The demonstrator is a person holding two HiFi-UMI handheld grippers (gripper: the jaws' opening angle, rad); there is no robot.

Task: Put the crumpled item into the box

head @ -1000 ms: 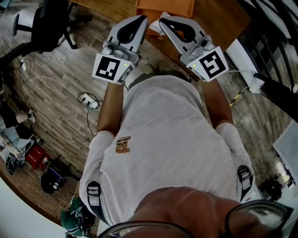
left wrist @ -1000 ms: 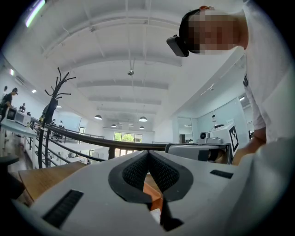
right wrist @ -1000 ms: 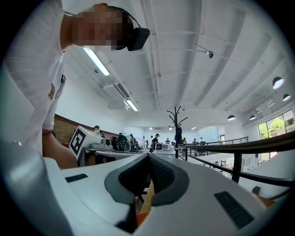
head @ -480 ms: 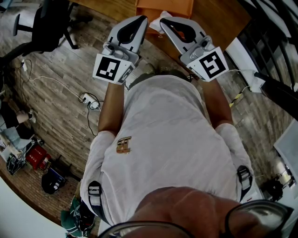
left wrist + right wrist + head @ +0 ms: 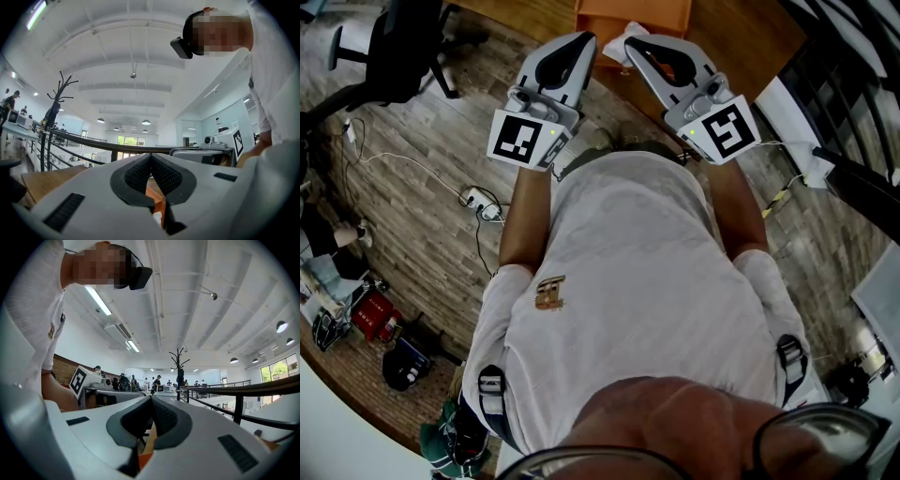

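Both grippers held level side by side at the surface's near edge, aimed at the orange box (image 5: 633, 17). Left gripper (image 5: 151, 157) shut, pads meeting, nothing in it; right gripper (image 5: 151, 400) shut too, empty. White crumpled item (image 5: 157, 218) sits low by the box's near wall. Can't tell if it's inside or just in front, so it fits either a drop made or a pick-up yet to come. Wooden surface (image 5: 741, 37), plank floor (image 5: 422, 187) w/ cables, office chair (image 5: 394, 47), big open room w/ railing (image 5: 93, 143)
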